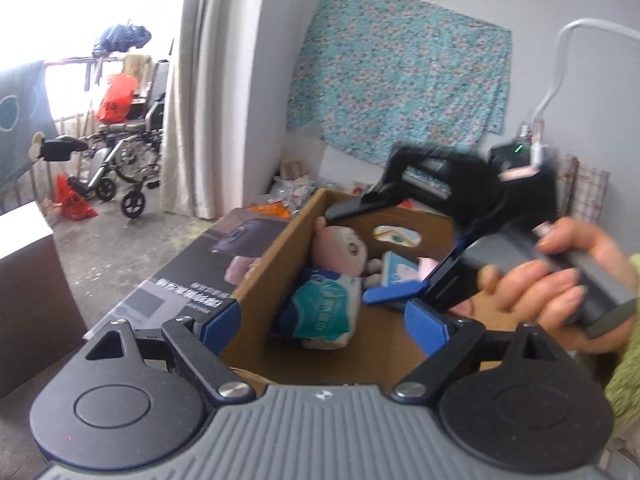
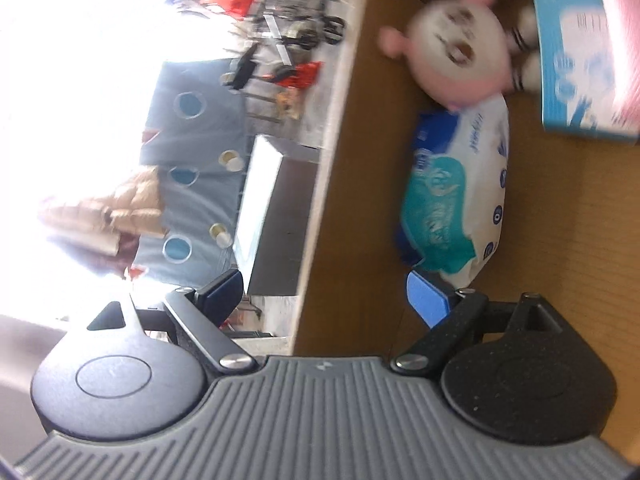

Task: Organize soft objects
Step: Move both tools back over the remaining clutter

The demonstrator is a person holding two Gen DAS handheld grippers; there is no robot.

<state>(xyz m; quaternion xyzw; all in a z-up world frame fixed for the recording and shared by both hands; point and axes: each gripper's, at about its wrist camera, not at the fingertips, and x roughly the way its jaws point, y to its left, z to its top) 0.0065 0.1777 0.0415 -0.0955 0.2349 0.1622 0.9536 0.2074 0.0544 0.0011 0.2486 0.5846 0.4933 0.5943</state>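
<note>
Lying along the left wall of the open cardboard box (image 1: 260, 272), the tissue pack (image 1: 324, 312) has its long axis parallel to that wall, with the pink plush toy (image 1: 340, 246) touching its far end and a blue tissue box (image 1: 400, 274) just beside the toy, deeper in. The left gripper (image 1: 324, 324) hovers at the box's near end with its jaws wide apart and nothing between them, one blue pad outside the left wall and the other over the box floor; the pack lies straight ahead of it. The right gripper (image 1: 356, 252), held in a hand (image 1: 560, 280), reaches in from the right, rolled on its side, also wide open and empty; in its own view the pack (image 2: 456, 196) sits just beyond one fingertip (image 2: 426, 298). Both tools are near, the right seemingly nearer. The box stands beside a dark printed carton (image 1: 192, 280); behind are a floral cloth (image 1: 400, 76) on the wall, a curtain (image 1: 188, 120) and a wheelchair (image 1: 128, 148).
</note>
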